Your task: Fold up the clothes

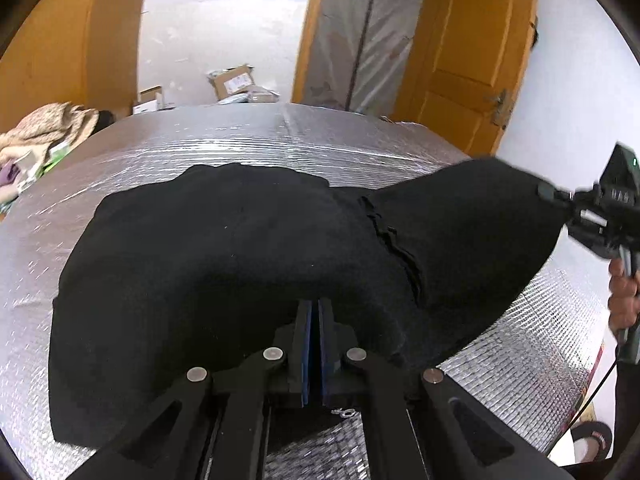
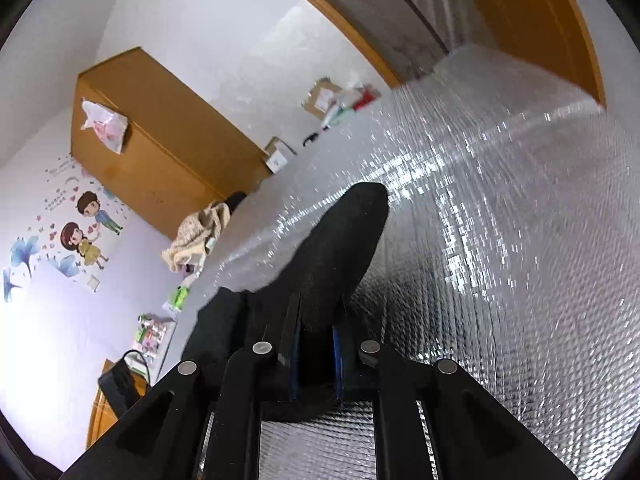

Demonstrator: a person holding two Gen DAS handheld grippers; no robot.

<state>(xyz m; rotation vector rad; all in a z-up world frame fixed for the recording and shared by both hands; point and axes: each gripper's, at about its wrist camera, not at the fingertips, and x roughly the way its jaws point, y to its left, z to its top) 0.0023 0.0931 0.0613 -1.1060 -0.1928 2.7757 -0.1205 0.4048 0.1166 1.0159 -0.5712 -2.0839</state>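
Right now my left gripper [image 1: 319, 308] has its jaws pressed together on the near edge of the black garment [image 1: 208, 264], which lies spread on the silver quilted table cover [image 1: 248, 140]. My right gripper [image 2: 316, 320] pinches a thick fold of the same cloth, lifting that end clear of the cover.

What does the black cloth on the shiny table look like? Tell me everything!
The soft black fabric garment is plain, with no print showing, and looks thick and matte. Most of it lies spread on the silver foil-covered table. A wrinkled seam runs across it near its right part. The left tongs are shut on its near edge. The right tongs pinch its right part and hold it up off the table, stretched out like a tent.
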